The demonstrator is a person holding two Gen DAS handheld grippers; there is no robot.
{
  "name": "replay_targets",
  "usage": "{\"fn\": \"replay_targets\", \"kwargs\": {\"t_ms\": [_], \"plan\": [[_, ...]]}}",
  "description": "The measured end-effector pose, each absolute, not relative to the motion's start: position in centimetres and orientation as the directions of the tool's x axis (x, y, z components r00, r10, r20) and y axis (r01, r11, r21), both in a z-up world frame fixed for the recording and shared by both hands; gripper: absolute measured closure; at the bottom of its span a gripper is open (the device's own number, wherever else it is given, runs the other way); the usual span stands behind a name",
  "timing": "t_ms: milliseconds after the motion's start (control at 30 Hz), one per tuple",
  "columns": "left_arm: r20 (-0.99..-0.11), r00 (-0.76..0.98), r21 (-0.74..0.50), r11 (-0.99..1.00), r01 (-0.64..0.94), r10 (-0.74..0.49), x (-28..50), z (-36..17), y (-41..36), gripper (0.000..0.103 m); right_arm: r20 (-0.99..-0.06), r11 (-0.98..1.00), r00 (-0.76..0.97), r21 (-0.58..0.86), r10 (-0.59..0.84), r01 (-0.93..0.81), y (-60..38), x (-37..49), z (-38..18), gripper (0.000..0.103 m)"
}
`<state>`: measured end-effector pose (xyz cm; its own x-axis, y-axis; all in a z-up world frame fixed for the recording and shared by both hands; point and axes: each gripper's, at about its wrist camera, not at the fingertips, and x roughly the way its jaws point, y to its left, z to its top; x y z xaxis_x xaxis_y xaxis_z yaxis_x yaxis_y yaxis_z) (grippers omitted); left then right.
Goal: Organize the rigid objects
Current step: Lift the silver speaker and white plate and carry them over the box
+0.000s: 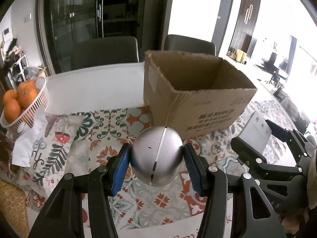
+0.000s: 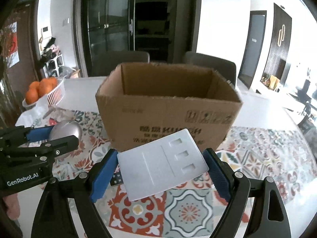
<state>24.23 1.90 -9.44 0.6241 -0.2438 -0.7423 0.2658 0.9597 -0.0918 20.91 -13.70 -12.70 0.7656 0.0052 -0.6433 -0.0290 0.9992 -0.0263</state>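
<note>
"GenRobot.AI" on the left tool (image 2: 63, 136); blurred print on the cardboard box (image 2: 168, 107)

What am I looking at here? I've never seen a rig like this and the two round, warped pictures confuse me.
A person holds two hand-held grippers, each with a fisheye camera looking along its fingers. The left camera shows the left gripper shut on a silver ball. The right camera shows the right gripper clamping a white plate with rectangular cut-outs. Ahead stands an open cardboard box on a patterned tablecloth; as far as can be seen, it is empty. A basket of oranges sits at the left.
</note>
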Motion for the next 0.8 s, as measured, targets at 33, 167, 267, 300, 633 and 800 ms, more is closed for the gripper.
{"fn": "replay_targets", "kwargs": {"t_ms": [33, 167, 267, 300, 633, 800], "plan": [[-0.739, 0.628, -0.093, 0.960, 0.266, -0.245, 24.0, -9.1, 1.8, 0.049, -0.636, 0.999, 0.771, -0.026, 0.004, -0.027, -14.0, 20.6, -12.2, 0.015], [-0.723, 0.645, -0.098, 0.961, 0.258, -0.247, 23.1, -7.7, 1.2, 0.049, -0.618, 1.000, 0.787, -0.024, 0.000, -0.018, -14.5, 20.1, -10.7, 0.015], [-0.713, 0.657, -0.101, 0.962, 0.253, -0.247, 22.4, -6.8, 0.7, 0.049, -0.601, 1.000, 0.799, -0.025, -0.003, -0.016, -15.2, 19.4, -9.5, 0.015], [-0.709, 0.661, -0.100, 0.963, 0.251, -0.246, 22.2, -6.5, 0.5, 0.049, -0.596, 1.000, 0.803, -0.027, -0.006, -0.012, -15.5, 19.2, -9.1, 0.015], [-0.671, 0.707, -0.085, 0.971, 0.224, -0.222, 21.0, -3.6, -1.1, 0.049, -0.559, 1.000, 0.829, -0.020, -0.001, -0.013, -16.8, 17.9, -6.3, 0.015], [-0.653, 0.727, -0.078, 0.974, 0.213, -0.211, 21.2, -2.3, -1.9, 0.049, -0.538, 1.000, 0.843, -0.017, 0.005, -0.017, -17.7, 17.7, -5.0, 0.015]]}}
